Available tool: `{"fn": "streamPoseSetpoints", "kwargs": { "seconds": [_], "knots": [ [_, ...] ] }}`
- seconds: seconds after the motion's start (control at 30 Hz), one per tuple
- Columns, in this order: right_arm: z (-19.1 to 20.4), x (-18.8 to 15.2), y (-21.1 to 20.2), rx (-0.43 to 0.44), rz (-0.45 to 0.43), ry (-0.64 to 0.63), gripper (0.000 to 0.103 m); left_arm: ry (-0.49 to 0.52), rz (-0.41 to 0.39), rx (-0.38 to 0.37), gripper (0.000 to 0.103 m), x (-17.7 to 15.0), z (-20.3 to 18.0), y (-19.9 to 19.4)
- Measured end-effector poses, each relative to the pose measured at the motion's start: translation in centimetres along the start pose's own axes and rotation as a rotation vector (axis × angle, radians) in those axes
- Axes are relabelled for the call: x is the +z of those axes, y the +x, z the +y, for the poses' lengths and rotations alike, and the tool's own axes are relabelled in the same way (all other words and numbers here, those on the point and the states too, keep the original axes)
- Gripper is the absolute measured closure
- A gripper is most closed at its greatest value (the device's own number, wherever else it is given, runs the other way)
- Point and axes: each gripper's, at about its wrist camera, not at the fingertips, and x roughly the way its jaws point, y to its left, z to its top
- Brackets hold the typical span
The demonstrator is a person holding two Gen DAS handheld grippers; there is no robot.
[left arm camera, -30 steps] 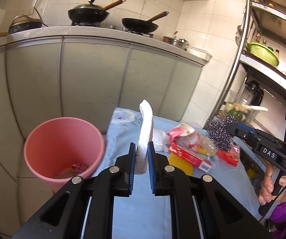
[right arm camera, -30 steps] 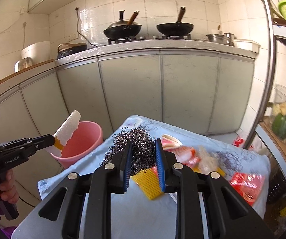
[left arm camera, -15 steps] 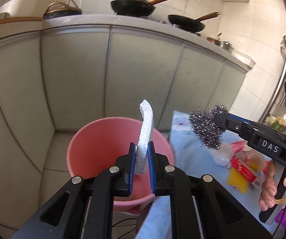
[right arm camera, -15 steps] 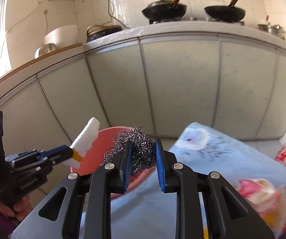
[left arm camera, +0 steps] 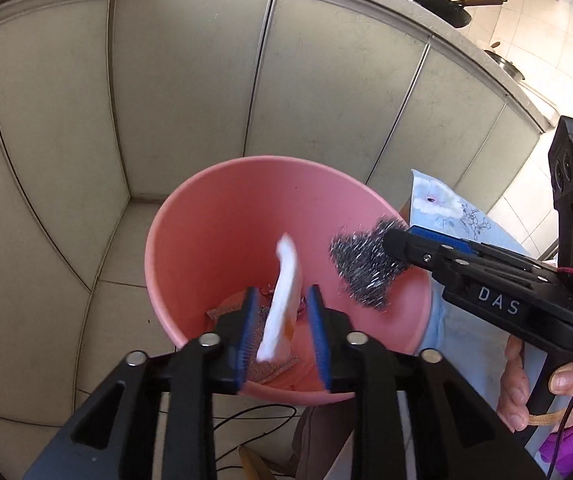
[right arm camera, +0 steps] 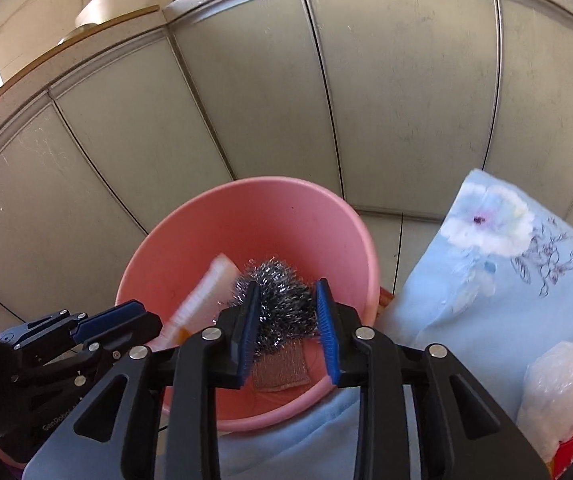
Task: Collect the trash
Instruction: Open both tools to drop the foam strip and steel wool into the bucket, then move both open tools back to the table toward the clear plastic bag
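left claw (left arm camera: 282, 332): your jaws have just been opening; foam strip (left arm camera: 282, 300) loose between them, long axis steeply tilted, directly above the pink bucket (left arm camera: 190, 232). right claw (right arm camera: 288, 332): jaws also opening, steel wool (right arm camera: 278, 300) between them over the bucket.

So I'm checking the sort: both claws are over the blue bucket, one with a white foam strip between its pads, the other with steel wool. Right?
Not quite: the bucket is pink, as the left wrist view shows. The rest holds: foam strip in the left claw, steel wool in the right claw.
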Motion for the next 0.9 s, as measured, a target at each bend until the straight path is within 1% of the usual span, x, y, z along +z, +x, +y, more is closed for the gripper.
{"fn": "streamPoseSetpoints", "kwargs": {
  "seconds": [0.1,0.23,0.33,0.43,0.5,0.57,0.63,0.67,0.77,0.9],
  "knots": [
    [-0.6,0.1,-0.4,0.001,-0.016,0.018,0.065,0.001,-0.006,0.001,0.073,0.2,-0.5,-0.1],
    [-1.4,-0.2,-3.2,-0.013,-0.066,0.055,0.065,0.005,-0.025,-0.014,0.073,0.3,-1.1,-0.9],
    [-1.8,-0.3,-6.5,-0.054,-0.127,0.050,0.065,0.024,-0.044,-0.022,0.073,0.1,-2.1,-2.3],
    [-1.9,-0.8,-10.7,-0.123,-0.189,0.031,0.065,0.054,-0.074,-0.033,0.073,0.1,-3.3,-3.9],
    [-2.0,-1.1,-13.4,-0.172,-0.231,0.019,0.065,0.081,-0.091,-0.021,0.073,0.1,-4.4,-5.0],
    [-2.1,-1.7,-16.4,-0.240,-0.278,0.011,0.065,0.098,-0.106,-0.025,0.073,0.1,-5.4,-6.0],
    [-2.7,-2.5,-18.9,-0.291,-0.306,0.030,0.065,0.116,-0.122,-0.023,0.073,0.1,-6.6,-6.8],
    [-3.1,-3.0,-20.1,-0.307,-0.316,0.049,0.065,0.123,-0.128,-0.020,0.073,0.1,-7.0,-7.2],
    [-4.5,-4.6,-22.6,-0.319,-0.338,0.106,0.065,0.148,-0.140,-0.020,0.073,-0.1,-8.4,-8.4],
    [-6.1,-6.5,-25.5,-0.360,-0.363,0.134,0.065,0.192,-0.163,-0.027,0.073,0.1,-10.3,-9.9]
  ]
}}
